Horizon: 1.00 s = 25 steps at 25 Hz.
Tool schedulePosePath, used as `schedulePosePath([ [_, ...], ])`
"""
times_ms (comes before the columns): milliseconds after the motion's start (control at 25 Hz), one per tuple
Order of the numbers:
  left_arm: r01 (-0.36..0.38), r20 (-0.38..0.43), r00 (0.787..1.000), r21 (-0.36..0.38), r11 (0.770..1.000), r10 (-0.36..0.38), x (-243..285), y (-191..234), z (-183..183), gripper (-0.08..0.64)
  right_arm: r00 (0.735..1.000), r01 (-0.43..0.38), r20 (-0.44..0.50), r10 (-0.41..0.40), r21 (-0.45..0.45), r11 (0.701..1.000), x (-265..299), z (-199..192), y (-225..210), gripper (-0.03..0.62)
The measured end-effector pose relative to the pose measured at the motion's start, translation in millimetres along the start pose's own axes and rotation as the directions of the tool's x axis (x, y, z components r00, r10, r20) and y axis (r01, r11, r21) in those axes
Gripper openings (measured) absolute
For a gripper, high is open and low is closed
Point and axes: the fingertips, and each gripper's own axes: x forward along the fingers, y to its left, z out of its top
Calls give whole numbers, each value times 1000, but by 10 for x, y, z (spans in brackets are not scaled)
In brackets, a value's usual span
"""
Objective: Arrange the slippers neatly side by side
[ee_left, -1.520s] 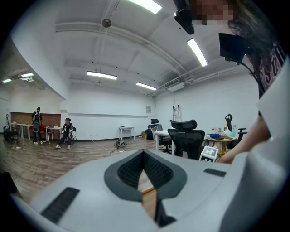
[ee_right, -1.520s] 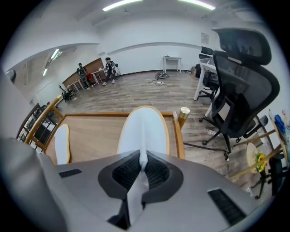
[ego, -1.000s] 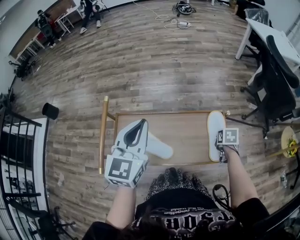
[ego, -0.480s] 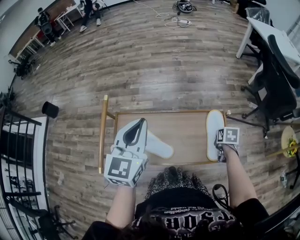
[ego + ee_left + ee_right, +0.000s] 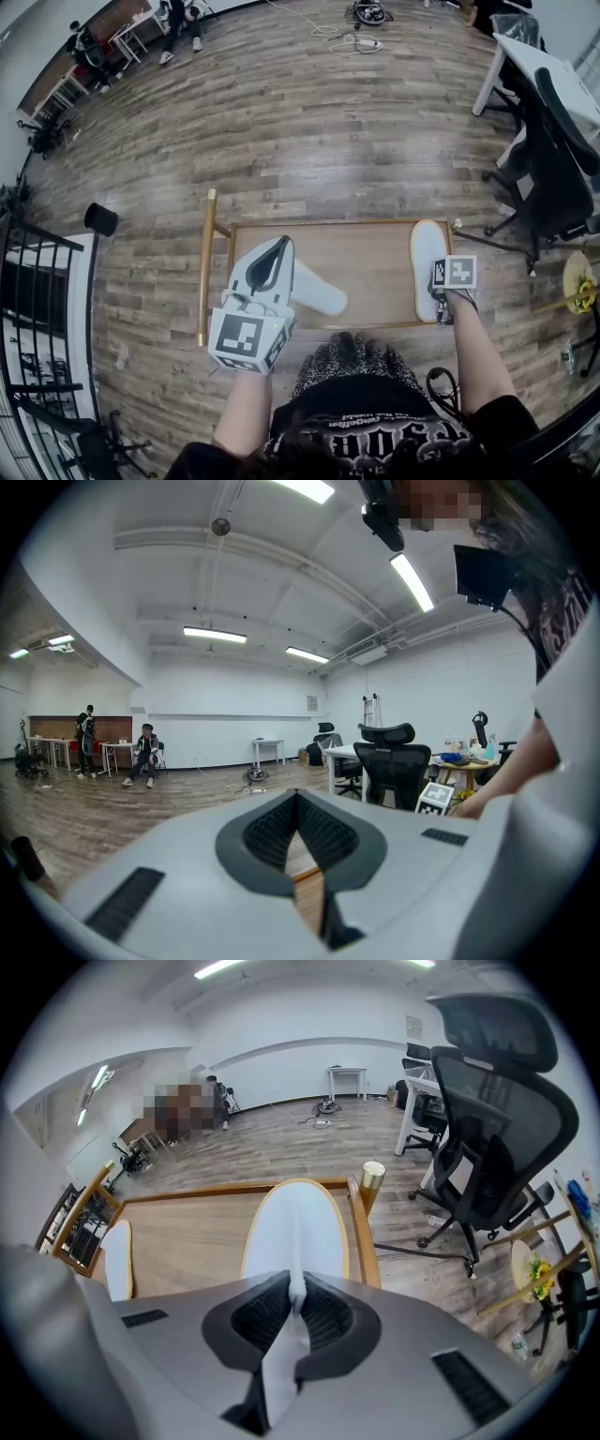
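The left gripper [image 5: 298,806] has its jaws closed on nothing; the left slipper [image 5: 321,294] lies below them, to their right. The right gripper [image 5: 296,1290] pinches the heel rim of the right slipper [image 5: 298,1227], which stretches ahead of its jaws. The slipper looks light and floppy, so a deep bite seems safest.

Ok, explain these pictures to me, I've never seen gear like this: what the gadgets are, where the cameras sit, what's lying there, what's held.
No robot here: a person holds a two-jaw gripper in each hand. The head view looks down from a camera on the person's head; each gripper view comes from a camera riding on that gripper, looking along its jaws. Two white slippers lie apart on a low wooden platform. The right gripper is clamped on the near end of the right-hand slipper. The left gripper is shut and empty, hiding part of the other slipper in the head view.
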Motion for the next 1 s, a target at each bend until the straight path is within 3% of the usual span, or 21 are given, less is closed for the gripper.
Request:
schedulePosePath([
  [160,11,3,1000,0,1000,-11,-8,-6,15,-9,1000,-26,13,26,38,999,5,24,55,23],
  [680,4,14,1000,4,1000,-5,-73,-60,39,-9,992,-75,100,72,23,997,-208,126,95,97],
  [1000,-18,23,1000,-7,1000,18,-190,-126,79,-9,974,-120,180,134,-89,989,-693,219,330,95],
])
